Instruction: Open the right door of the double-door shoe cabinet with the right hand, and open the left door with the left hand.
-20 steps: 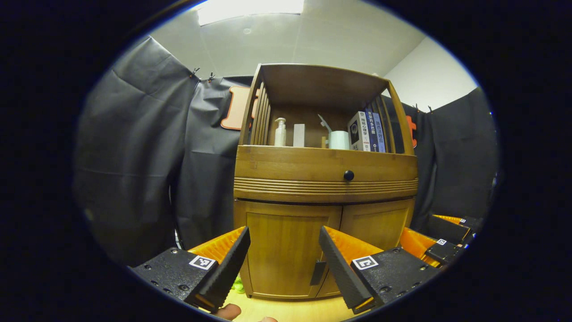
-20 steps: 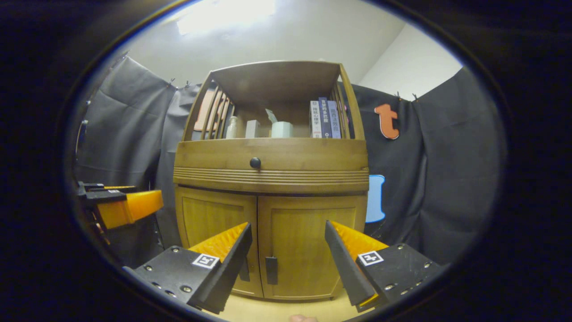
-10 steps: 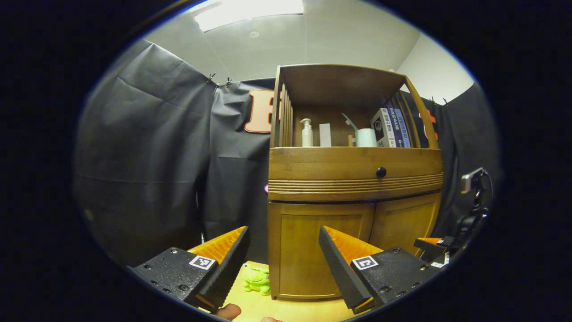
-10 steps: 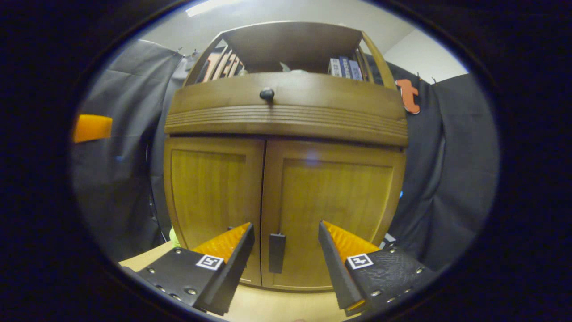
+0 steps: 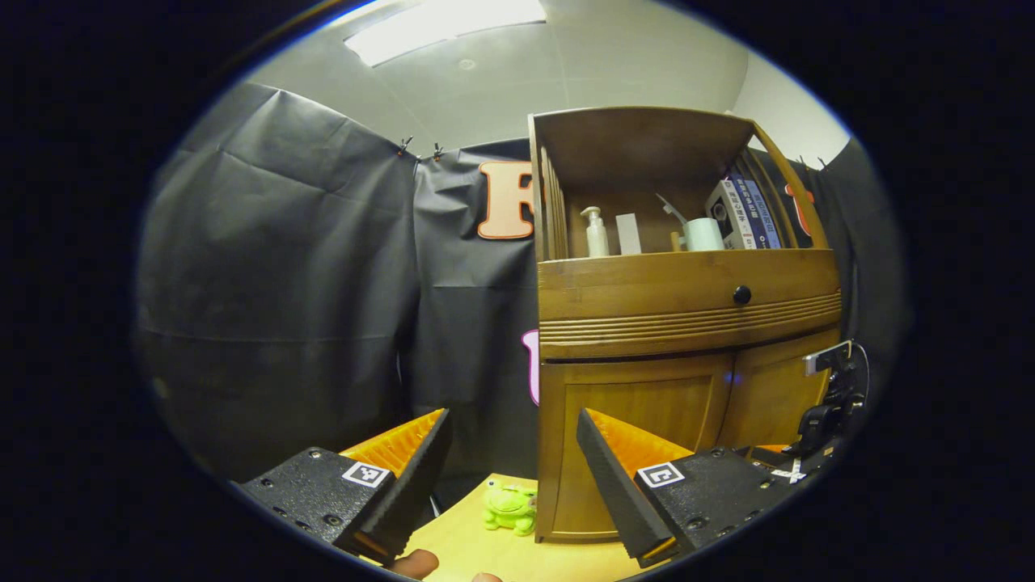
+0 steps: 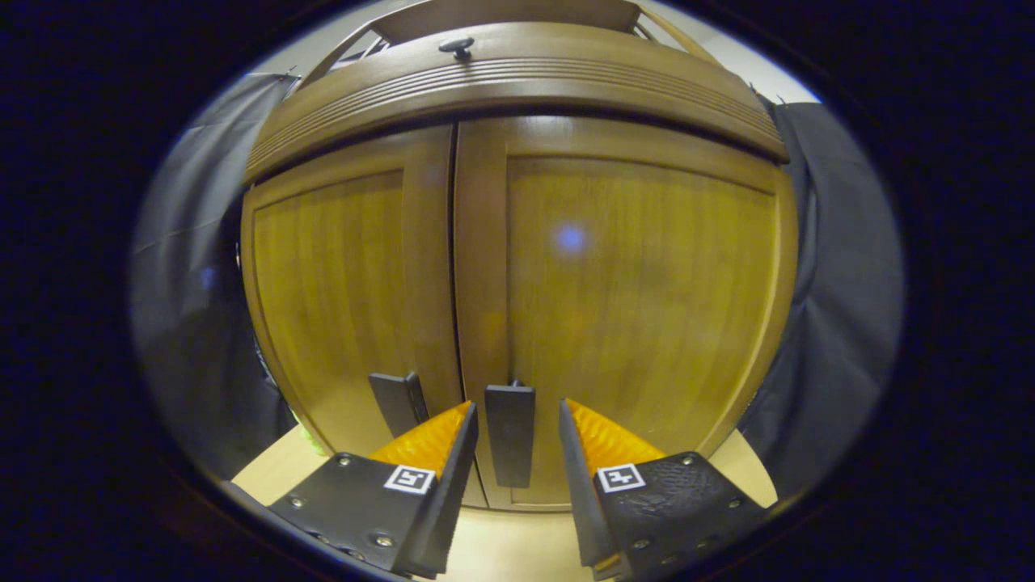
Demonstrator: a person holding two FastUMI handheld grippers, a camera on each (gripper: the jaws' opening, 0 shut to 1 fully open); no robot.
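A staged recording booth imitating a home hallway. Black cloth is hanging on clips as the walls, under an office-type panel ceiling with a flush light. A wooden shoe cabinet is standing on a pale tabletop, its open shelf carrying a pump bottle, a mug and books; a green toy frog is lying beside it.

Black cloth hangs as the booth's wall, held by small clips at its top edge. Above it there is a pale ceiling with a bright light panel, and a white wall stands at the right. The worktop is light wood, and a small green toy lies on it.
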